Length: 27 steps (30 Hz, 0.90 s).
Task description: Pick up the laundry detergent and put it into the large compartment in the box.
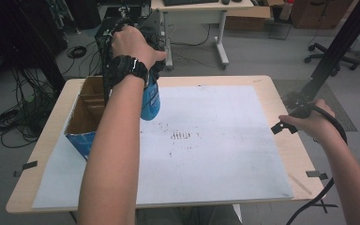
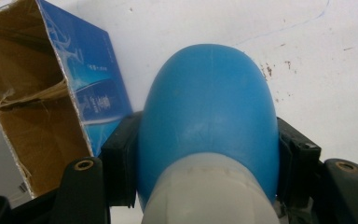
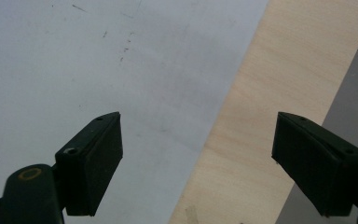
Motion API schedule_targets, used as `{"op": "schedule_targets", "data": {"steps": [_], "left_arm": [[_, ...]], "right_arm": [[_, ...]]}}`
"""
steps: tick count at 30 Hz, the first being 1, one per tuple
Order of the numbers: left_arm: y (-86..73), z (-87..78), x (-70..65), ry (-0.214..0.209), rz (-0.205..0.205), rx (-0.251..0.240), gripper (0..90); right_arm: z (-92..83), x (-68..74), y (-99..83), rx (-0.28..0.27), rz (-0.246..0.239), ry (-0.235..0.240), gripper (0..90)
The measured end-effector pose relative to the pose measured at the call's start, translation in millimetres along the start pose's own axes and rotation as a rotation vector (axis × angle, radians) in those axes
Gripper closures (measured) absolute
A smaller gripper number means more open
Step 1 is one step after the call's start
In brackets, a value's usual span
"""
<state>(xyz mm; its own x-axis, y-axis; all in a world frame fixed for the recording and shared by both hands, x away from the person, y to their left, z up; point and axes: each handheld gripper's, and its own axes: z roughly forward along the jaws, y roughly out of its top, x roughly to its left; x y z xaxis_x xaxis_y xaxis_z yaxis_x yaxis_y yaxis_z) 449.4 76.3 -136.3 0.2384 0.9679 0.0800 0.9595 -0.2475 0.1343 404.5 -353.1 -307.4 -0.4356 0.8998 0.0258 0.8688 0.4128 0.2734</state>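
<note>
Box (image 1: pixel 82 123): open cardboard box with blue sides, at the left of the table (image 1: pixel 286 154), on the white sheet (image 1: pixel 206 154).
Left gripper (image 2: pixel 208 177): jaws clamped on the blue bottle (image 2: pixel 208 107), held above the sheet just beside the box.
Right gripper (image 3: pixel 198 163): jaws wide apart, nothing between them, over the sheet's right edge.

Open box (image 1: pixel 85 117) blocks left; sheet (image 1: pixel 215 140) elsewhere bare.
</note>
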Motion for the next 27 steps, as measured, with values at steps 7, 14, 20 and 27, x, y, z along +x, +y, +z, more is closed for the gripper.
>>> {"op": "schedule_targets", "data": {"steps": [7, 14, 20, 27], "left_arm": [[0.0, -4.0, 2.0, -0.001, 0.0, 0.0, 37.4], [0.0, -7.2, 5.7, 0.004, -0.004, -0.006, 37.4], [0.4, -6.5, 8.9, 0.003, -0.008, -0.005, 37.5], [0.9, -6.7, 12.4, -0.009, -0.015, -0.007, 37.4]], "right_arm": [[1.1, -0.1, -0.6, 0.002, 0.001, 0.002, 16.3], [1.5, 0.2, -0.3, 0.004, 0.001, 0.002, 16.3], [1.2, 0.3, 1.9, 0.005, 0.0, 0.001, 16.3], [2.3, 1.1, 4.6, 0.005, -0.004, -0.002, 16.3]]}}
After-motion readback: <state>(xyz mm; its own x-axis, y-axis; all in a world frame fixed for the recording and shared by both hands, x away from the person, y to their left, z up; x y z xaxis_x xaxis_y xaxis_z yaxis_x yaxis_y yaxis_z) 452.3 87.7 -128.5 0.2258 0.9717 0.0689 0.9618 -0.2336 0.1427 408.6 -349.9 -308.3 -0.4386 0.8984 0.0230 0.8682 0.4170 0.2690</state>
